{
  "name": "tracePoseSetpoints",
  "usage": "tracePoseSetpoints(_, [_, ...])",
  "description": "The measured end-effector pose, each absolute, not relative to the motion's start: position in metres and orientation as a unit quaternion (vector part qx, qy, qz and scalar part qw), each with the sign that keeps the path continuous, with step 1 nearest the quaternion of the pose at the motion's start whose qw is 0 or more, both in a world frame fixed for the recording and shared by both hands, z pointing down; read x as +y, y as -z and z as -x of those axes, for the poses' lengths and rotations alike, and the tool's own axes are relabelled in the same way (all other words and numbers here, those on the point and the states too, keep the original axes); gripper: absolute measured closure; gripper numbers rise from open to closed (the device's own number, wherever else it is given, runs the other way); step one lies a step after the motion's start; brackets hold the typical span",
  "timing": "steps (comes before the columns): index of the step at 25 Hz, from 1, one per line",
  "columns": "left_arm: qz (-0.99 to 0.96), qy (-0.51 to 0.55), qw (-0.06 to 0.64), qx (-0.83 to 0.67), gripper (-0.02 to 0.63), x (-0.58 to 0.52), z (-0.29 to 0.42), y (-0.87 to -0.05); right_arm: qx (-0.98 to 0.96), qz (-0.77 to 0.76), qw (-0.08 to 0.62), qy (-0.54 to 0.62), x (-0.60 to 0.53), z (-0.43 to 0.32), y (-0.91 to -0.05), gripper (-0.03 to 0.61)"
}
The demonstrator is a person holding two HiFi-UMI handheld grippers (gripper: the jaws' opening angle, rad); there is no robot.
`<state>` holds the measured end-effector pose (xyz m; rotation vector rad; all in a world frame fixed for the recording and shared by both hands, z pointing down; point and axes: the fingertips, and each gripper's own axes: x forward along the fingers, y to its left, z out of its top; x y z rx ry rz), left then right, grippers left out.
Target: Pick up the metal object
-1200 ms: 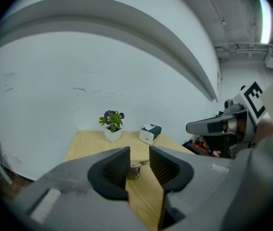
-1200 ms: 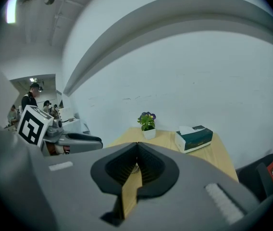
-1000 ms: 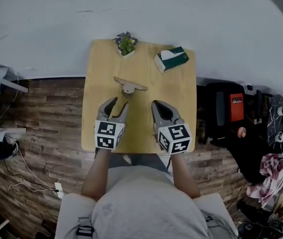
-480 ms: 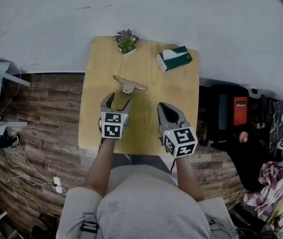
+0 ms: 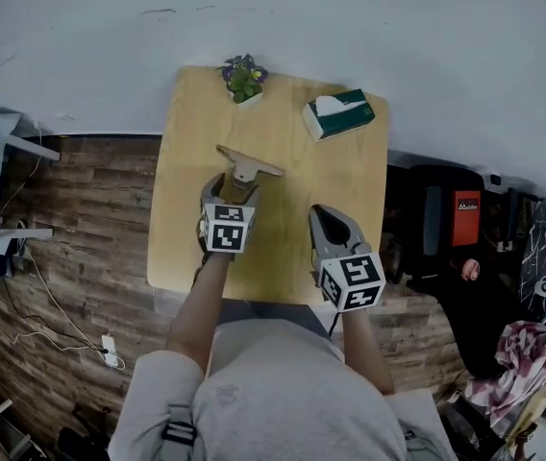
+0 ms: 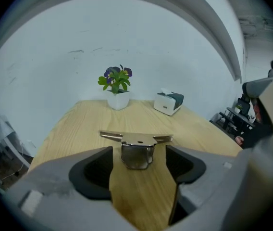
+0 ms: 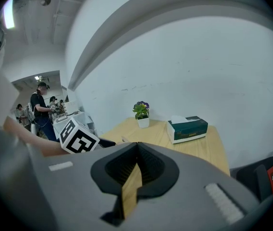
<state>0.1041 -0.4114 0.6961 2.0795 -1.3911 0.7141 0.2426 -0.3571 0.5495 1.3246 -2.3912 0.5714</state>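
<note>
1. The right gripper [image 7: 137, 146] is over the near right part of the surface [image 5: 177, 209], close to its near edge. Its own view shows the jaw tips together with nothing between them.
2. The left gripper [image 5: 235, 190] has just been opening its jaws, which now stand wide. The head view hides the gap behind its marker cube. The left gripper view shows the metal object [image 6: 136, 150] at the mouth, its tab between the tips and the pads clear of it on both sides.
3. The object lies mid-surface. Its long flat bar runs crosswise to the left gripper, with the tab pointing back at it. Bare wood lies left and right of it.
4. Farther off, a potted plant [image 5: 243, 80] and a tissue box [image 5: 338, 114] sit near the far edge, well apart from the object.
</note>
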Motion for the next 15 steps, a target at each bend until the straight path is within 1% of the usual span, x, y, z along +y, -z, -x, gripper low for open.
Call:
tracePoseSetpoints(4, [-0.768, -0.27, 0.255, -0.521, 0.262, -0.424, -0.105, -0.695, -0.842, -0.468, 0.176, -0.204, -0.361, -0.247, -0.553, 0.577])
tracePoseSetpoints(15, [-0.765, -0.282, 0.251, -0.522, 0.261, -0.443, -0.113, -0.702, -0.841, -0.466, 0.177, -0.211, -0.372, -0.253, -0.559, 0.577])
